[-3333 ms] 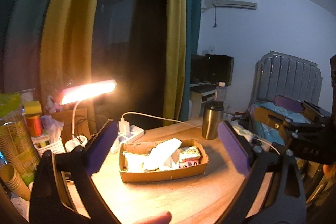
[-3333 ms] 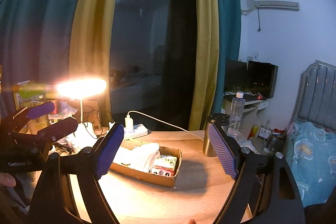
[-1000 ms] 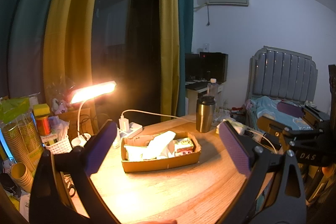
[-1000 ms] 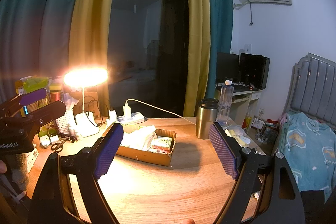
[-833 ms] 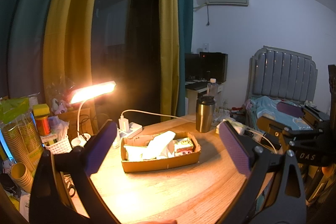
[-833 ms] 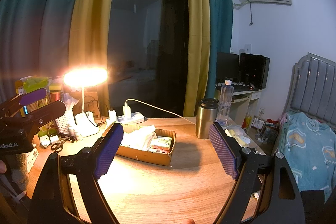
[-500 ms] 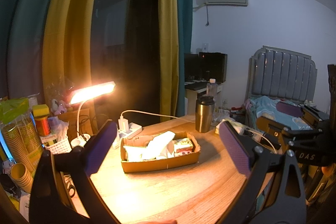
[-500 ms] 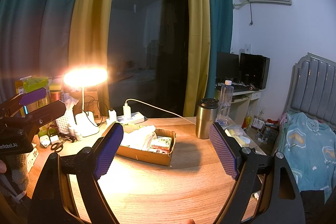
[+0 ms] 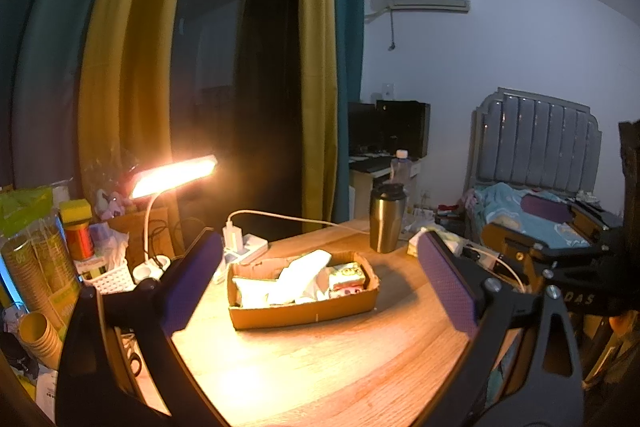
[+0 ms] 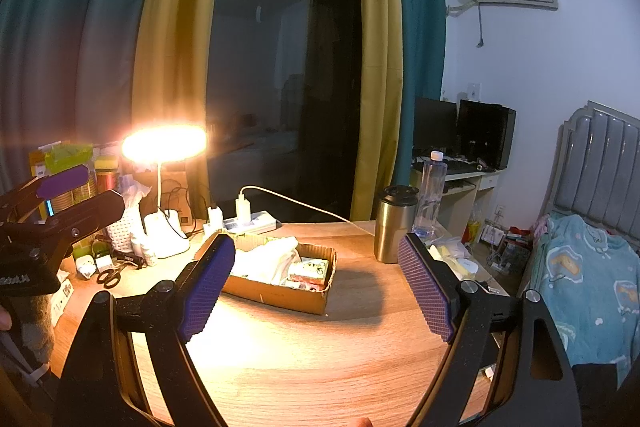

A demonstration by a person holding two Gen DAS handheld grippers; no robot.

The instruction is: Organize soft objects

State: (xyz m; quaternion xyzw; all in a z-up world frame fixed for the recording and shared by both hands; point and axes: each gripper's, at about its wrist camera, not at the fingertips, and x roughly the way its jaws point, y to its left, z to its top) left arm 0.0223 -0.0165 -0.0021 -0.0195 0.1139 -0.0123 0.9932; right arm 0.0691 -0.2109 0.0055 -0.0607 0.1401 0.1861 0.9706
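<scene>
A: Soft objects (image 9: 298,277) sit in the cardboard tray (image 9: 304,313), mid bench (image 9: 320,359), near the lamp (image 9: 174,175).

B: Your tongs?

A: Your left tongs (image 9: 316,281) and right tongs (image 10: 316,285) are both spread wide w/ nothing between, hovering short of the tray. Steel tumbler (image 10: 394,225) stands behind it.

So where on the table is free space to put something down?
Bare wood lies in front of the cardboard box, toward the near table edge, and between box and steel cup. The left side by the lamp is crowded.
</scene>
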